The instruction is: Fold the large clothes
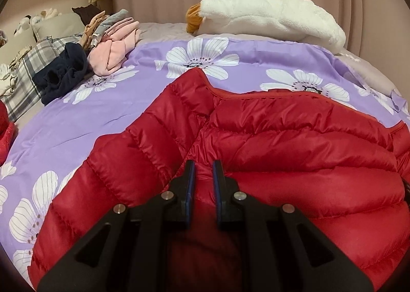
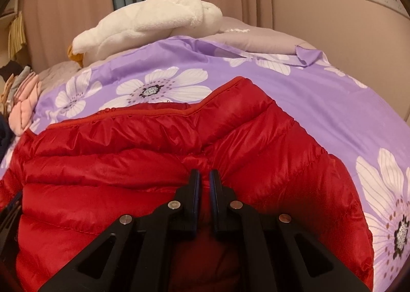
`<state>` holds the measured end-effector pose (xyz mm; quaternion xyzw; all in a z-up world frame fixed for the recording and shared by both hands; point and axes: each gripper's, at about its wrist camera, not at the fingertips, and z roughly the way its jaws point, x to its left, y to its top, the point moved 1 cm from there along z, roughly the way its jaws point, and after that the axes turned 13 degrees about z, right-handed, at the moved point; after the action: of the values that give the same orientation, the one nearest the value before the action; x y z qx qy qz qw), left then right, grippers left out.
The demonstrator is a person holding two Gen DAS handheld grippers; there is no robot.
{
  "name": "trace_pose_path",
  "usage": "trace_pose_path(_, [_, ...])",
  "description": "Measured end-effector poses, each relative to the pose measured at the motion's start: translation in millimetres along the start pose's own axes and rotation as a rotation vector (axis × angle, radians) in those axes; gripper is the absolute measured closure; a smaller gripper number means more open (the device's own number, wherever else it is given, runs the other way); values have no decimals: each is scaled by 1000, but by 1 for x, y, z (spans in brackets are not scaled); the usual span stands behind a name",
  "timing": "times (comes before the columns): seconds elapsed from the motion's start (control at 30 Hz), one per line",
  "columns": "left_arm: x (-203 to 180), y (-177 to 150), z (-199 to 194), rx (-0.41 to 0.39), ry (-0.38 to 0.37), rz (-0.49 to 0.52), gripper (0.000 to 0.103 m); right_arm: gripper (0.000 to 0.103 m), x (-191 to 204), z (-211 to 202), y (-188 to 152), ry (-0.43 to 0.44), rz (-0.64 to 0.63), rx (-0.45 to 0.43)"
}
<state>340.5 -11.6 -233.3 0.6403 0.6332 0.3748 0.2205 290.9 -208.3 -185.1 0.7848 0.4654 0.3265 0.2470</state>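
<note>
Red puffer jacket (image 1: 294,138) spread flat on floral bedcover (image 1: 153,61), long axis crosswise; left gripper (image 1: 204,165) and right gripper (image 2: 204,175) each clenched on near-edge fabric, side by side.

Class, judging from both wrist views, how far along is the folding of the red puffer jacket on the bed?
Done: the red puffer jacket lies on the purple floral cover, and clothes sit piled at the far left. In hand: the left gripper and right gripper each pinch jacket fabric near its close edge. Left: the jacket is still bulky and uneven, so it likely needs folding over and flattening.
</note>
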Motion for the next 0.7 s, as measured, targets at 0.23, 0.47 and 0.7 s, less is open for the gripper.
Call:
trace_pose_path(0.23, [1,-2,0,-4,-1,-5,89,94,-2,0,-1,-2,-3,-3])
trace_pose_path(0.47, [1,-2,0,-4,-1,-6,89,94,-1,1,-1,-8,-8,-6])
trace_pose_path(0.7, [1,-2,0,-4,0,-6,89,94,-1,1,-2,-6,-8,-9])
